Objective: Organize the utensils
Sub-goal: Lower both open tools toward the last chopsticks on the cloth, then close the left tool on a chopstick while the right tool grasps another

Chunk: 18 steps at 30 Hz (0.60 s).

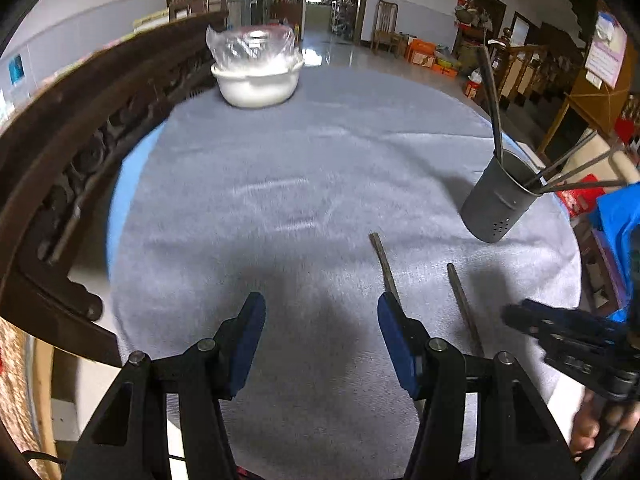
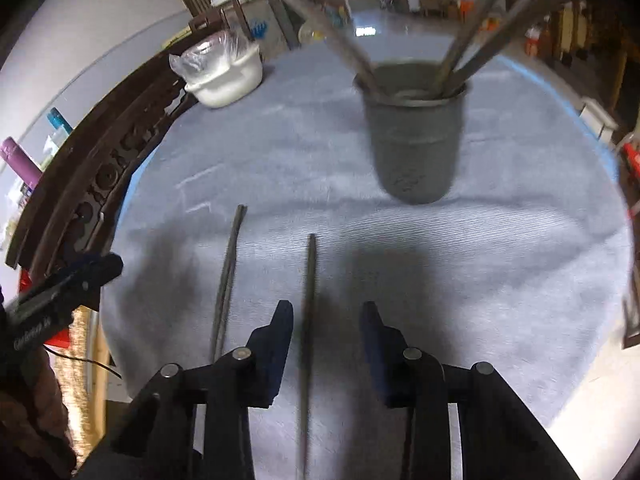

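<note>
Grey cloth [image 1: 280, 200], dark grey holder [image 1: 496, 204], white bowl [image 1: 256, 84].

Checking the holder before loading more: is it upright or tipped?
Upright: the utensil holder stands on its base on the cloth, mouth upward, chopsticks leaning out.

Two dark chopsticks [image 2: 226, 280] [image 2: 309, 320]: flat on grey cloth, near side, roughly parallel, apart. Grey metal holder [image 2: 414, 140]: upright, farther right, several chopsticks [image 2: 472, 40] leaning inside.

White lettering on the left gripper [image 2: 60, 300] is too blurred to read.
</note>
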Available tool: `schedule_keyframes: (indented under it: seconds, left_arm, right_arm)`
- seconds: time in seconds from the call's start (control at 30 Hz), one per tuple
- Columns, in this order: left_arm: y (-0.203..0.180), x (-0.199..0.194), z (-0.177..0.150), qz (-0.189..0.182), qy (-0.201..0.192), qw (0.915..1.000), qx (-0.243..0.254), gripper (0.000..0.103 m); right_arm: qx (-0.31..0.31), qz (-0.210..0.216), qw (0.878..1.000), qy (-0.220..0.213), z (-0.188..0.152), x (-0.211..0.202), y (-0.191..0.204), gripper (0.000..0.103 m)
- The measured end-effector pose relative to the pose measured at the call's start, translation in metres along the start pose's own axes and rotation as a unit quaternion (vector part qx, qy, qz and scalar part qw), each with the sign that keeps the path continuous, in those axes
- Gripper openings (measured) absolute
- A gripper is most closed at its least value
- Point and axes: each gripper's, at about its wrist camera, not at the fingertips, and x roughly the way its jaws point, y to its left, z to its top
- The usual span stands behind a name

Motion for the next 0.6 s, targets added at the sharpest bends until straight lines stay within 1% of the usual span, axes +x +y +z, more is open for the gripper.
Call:
schedule_keyframes:
  seconds: [0.03, 0.1, 0.13, 0.2, 0.23, 0.33, 0.4, 0.43, 0.47, 0.5, 0.53, 0.6]
  left_arm:
    - [0.003, 0.003, 0.001, -0.007, 0.007, 0.9999, -0.007, 0.059]
    - [0.008, 0.005, 0.002, -0.018, 0.017, 0.9996, -0.016, 0.059]
    - [0.011, 0.008, 0.002, -0.029, 0.027, 0.9989, -0.024, 0.059]
    - [0.013, 0.012, 0.004, -0.046, 0.042, 0.9975, -0.033, 0.059]
    - [0.016, 0.017, 0.004, -0.058, 0.054, 0.9961, -0.039, 0.059]
    - [0.018, 0.028, 0.005, -0.068, 0.081, 0.9933, -0.045, 0.059]
    - [0.021, 0.032, 0.004, -0.072, 0.092, 0.9917, -0.053, 0.059]
    - [0.022, 0.033, 0.003, -0.073, 0.095, 0.9913, -0.054, 0.059]
    - [0.023, 0.034, 0.002, -0.072, 0.096, 0.9913, -0.054, 0.059]
    - [0.023, 0.034, 0.002, -0.071, 0.097, 0.9913, -0.054, 0.059]
    - [0.023, 0.035, 0.002, -0.071, 0.098, 0.9912, -0.054, 0.059]
    - [0.023, 0.036, 0.002, -0.071, 0.101, 0.9908, -0.054, 0.059]
  right_arm:
    - [0.000, 0.007, 1.000, 0.009, 0.003, 0.006, 0.002, 0.039]
    - [-0.008, -0.005, 1.000, 0.023, 0.009, 0.016, 0.008, 0.038]
    - [-0.009, -0.009, 0.999, 0.031, 0.014, 0.023, 0.010, 0.037]
    - [-0.009, -0.010, 0.999, 0.048, 0.020, 0.032, 0.013, 0.033]
    - [-0.009, -0.017, 0.998, 0.057, 0.024, 0.038, 0.014, 0.030]
    - [-0.014, -0.030, 0.996, 0.079, 0.031, 0.050, 0.019, 0.028]
    - [-0.013, -0.043, 0.995, 0.093, 0.035, 0.059, 0.019, 0.026]
    - [-0.012, -0.045, 0.994, 0.101, 0.036, 0.064, 0.019, 0.023]
    - [-0.015, -0.049, 0.994, 0.094, 0.038, 0.063, 0.020, 0.017]
    - [-0.020, -0.056, 0.993, 0.100, 0.038, 0.066, 0.021, 0.015]
    - [-0.023, -0.057, 0.993, 0.097, 0.038, 0.065, 0.021, 0.009]
    - [-0.024, -0.052, 0.994, 0.096, 0.038, 0.065, 0.018, 0.008]
